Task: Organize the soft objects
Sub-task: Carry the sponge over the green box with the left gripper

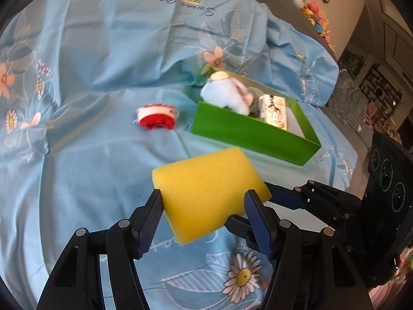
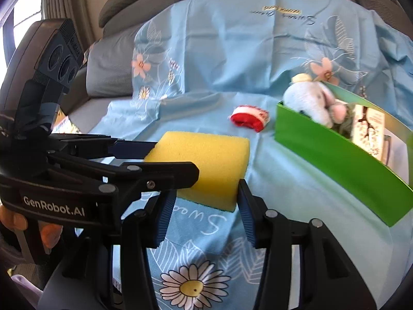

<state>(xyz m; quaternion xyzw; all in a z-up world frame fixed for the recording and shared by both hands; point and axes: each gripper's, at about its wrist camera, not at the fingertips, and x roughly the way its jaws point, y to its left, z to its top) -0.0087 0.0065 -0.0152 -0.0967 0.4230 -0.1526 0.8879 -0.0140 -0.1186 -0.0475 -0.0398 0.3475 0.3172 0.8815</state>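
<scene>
Both hand-held grippers clamp the yellow sponge point(image 1: 206, 193): left hand-held gripper point(image 1: 204, 217) across its width, right hand-held gripper point(image 2: 204, 206) at its end. The green box point(image 1: 247, 131) lies at 1 o'clock, long axis slanting rightward; the right side is nearer.

One yellow sponge point(image 1: 206, 188), one red-and-white roll point(image 1: 156, 116) and one green box point(image 1: 247, 131) are on the sheet. The box holds one blue plush toy point(image 1: 227, 95) and one printed packet point(image 1: 275, 111).
</scene>
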